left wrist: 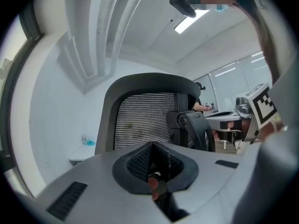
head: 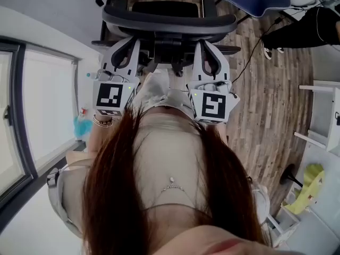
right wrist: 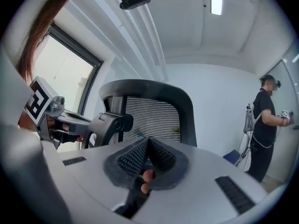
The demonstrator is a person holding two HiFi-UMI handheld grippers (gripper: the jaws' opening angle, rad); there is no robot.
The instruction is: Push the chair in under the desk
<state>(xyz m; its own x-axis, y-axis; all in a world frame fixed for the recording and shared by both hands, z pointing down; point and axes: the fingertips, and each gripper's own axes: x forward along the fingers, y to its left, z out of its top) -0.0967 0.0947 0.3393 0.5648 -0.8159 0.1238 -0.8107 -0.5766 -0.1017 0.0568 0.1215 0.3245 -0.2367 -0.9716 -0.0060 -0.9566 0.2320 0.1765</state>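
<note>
Long reddish-brown hair (head: pixel 159 195) hangs nearest to us, over a beige top, and beyond it we carry both tools out ahead of the chest. Our left gripper (head: pixel 129 49) and right gripper (head: pixel 208 51) sit side by side, roughly level, marker cubes facing up. Both are aimed at the rear of the black office chair with a mesh back (head: pixel 170 20).

Each has its jaws clenched together on nothing. We judge that deliberate, since closed tips make a firm blunt end for shoving rather than grasping. We keep them apart, one to either side of the chair's central spine, so a push should run straight and not swivel the seat.

That chair stands directly ahead on the wood-plank floor (head: pixel 265 89), its back towards us. The tips are at or just short of the backrest rim, and we cannot tell whether they touch. We cannot pick out the desk with certainty, so the pushing looks barely begun. Off to our right, a person in dark clothes (right wrist: pixel 264 125) stands well clear.
</note>
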